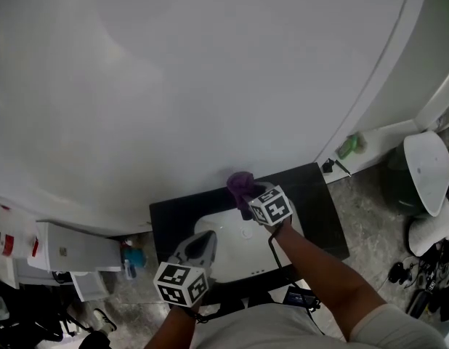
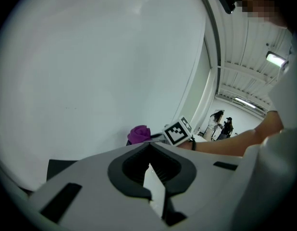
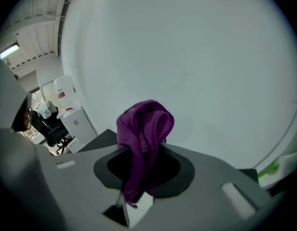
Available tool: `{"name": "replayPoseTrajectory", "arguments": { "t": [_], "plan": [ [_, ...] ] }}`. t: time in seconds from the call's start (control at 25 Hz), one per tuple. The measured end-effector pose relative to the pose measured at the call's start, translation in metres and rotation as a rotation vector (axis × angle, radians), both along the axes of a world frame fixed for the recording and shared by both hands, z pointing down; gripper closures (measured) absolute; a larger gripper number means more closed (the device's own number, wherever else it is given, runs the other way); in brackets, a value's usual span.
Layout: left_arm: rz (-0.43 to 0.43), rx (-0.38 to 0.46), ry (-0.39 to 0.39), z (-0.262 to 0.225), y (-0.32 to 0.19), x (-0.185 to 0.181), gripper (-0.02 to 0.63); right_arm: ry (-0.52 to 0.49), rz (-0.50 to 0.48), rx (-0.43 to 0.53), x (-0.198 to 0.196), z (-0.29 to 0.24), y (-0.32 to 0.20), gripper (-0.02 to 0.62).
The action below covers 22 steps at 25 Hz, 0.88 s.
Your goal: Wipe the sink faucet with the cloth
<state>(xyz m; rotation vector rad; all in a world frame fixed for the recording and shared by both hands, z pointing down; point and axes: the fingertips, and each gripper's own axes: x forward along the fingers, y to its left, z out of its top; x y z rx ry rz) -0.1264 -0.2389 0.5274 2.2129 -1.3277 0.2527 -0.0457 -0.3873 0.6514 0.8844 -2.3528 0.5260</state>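
A purple cloth (image 1: 240, 185) is bunched in my right gripper (image 1: 248, 199), which is shut on it at the back edge of the white sink (image 1: 239, 257). In the right gripper view the cloth (image 3: 143, 129) rises from the right gripper (image 3: 139, 179) and droops over its jaws. The faucet is hidden behind the cloth and gripper. My left gripper (image 1: 203, 241) hovers over the sink's front left, shut and holding nothing. From the left gripper (image 2: 149, 154) I see the cloth (image 2: 139, 134) and the right gripper's marker cube (image 2: 178, 132) ahead.
The sink sits in a black counter (image 1: 174, 217) against a curved white wall (image 1: 210, 71). A white cabinet (image 1: 72, 249) stands at the left, a green item (image 1: 349, 145) on a ledge at the right, and a white seat (image 1: 428, 169) further right.
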Motion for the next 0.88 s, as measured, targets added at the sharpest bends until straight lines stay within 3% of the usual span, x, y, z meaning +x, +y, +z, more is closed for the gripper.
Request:
{"name": "replayPoseTrajectory", "arguments": {
  "t": [0.2, 0.28, 0.68, 0.88],
  "plan": [
    [0.021, 0.013, 0.005, -0.007, 0.003, 0.008, 0.599, -0.005, -0.028, -0.172, 0.020, 0.030, 0.093, 0.505],
    [0.039, 0.027, 0.004, -0.014, 0.002, 0.015, 0.600, -0.028, -0.010, -0.171, 0.029, 0.016, 0.111, 0.503],
    [0.053, 0.148, 0.005, -0.075, 0.000, 0.033, 0.600, -0.256, 0.019, 0.230, 0.044, -0.195, 0.128, 0.503],
    [0.043, 0.238, 0.011, -0.117, 0.002, 0.039, 0.600, -0.329, 0.032, 0.365, 0.050, -0.262, 0.143, 0.503]
  ]
}}
